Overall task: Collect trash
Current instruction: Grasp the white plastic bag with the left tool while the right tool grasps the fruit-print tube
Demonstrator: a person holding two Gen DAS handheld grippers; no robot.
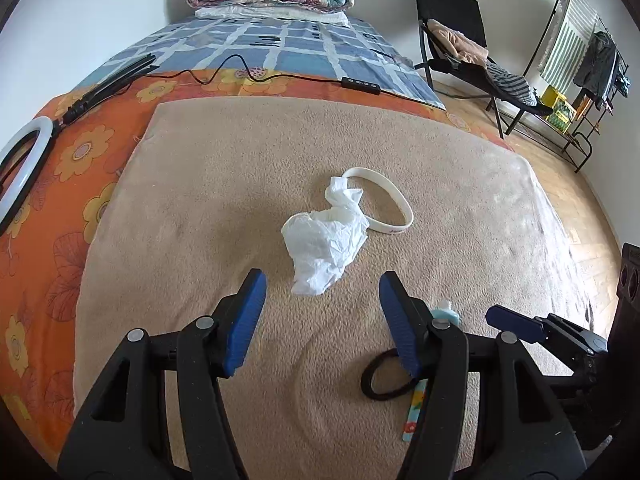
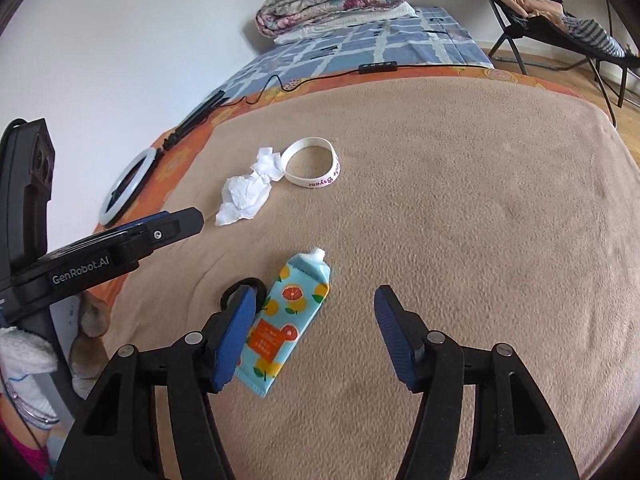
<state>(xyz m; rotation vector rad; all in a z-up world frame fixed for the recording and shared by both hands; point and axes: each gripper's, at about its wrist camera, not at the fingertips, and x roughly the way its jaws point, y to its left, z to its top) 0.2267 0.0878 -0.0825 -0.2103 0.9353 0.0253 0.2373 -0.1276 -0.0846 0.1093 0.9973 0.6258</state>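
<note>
1. My left tool (image 1: 322,286) is spread wide and holds nothing; the tissue (image 1: 325,246) lies on the bed's blanket (image 1: 224,184) just ahead of its tips, roughly centred between them.
2. My right tool (image 2: 316,300) is also spread and empty. The tube (image 2: 286,322) lies under it, against the left finger (image 2: 236,332), with a black hair tie (image 2: 240,290) just behind that finger.
3. Risk: the wristband (image 1: 390,204) touches the far end of the tissue. If I reach too deep, I think I would pinch the band too, or drag it along.
4. Risk: the blanket is soft, so pressing down to close could bunch the pile into the pads, and the light tissue may slip out or tear.
5. Risk: the two tools sit near each other; swinging the left one rightward could knock the right.
6. Writing: "GenRobot.AI" on the left tool's body, seen from the right camera. The wristband's print ends in "Bryant", I think; the tube's text is too small to read.
</note>
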